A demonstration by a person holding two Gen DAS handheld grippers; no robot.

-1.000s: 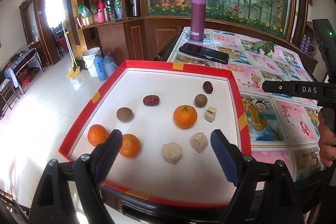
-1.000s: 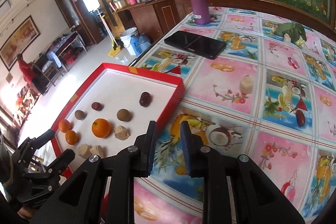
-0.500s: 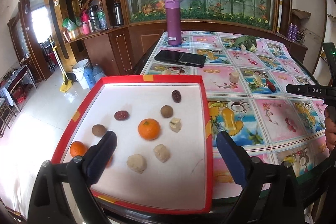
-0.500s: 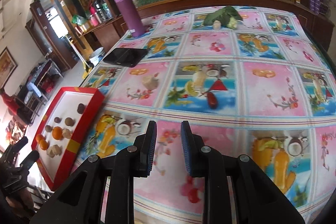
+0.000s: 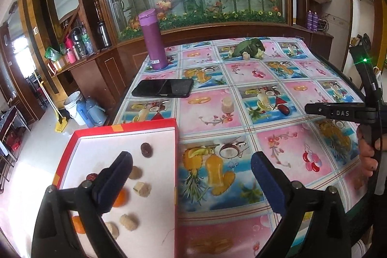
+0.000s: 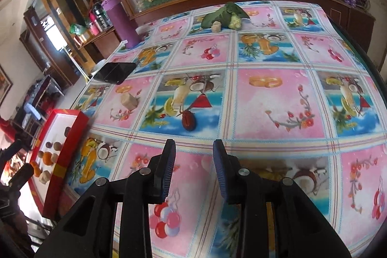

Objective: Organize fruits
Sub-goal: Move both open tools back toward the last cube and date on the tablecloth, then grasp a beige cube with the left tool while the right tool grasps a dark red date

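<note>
Two grippers carry nothing: the right gripper (image 6: pixel 193 167), fingers parting, aims at the dark-red wrinkled date (image 6: pixel 188 121) just ahead; the left gripper (image 5: pixel 191 181) gapes beside the red-rimmed white cardboard tray (image 5: pixel 176 161), ready.

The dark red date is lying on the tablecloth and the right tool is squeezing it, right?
Not quite. The dark red date is lying on the fruit-patterned tablecloth, but the right tool is not squeezing it. The right wrist view shows the date lying beyond the tool's tips, with nothing between its jaws, which are opening.
</note>
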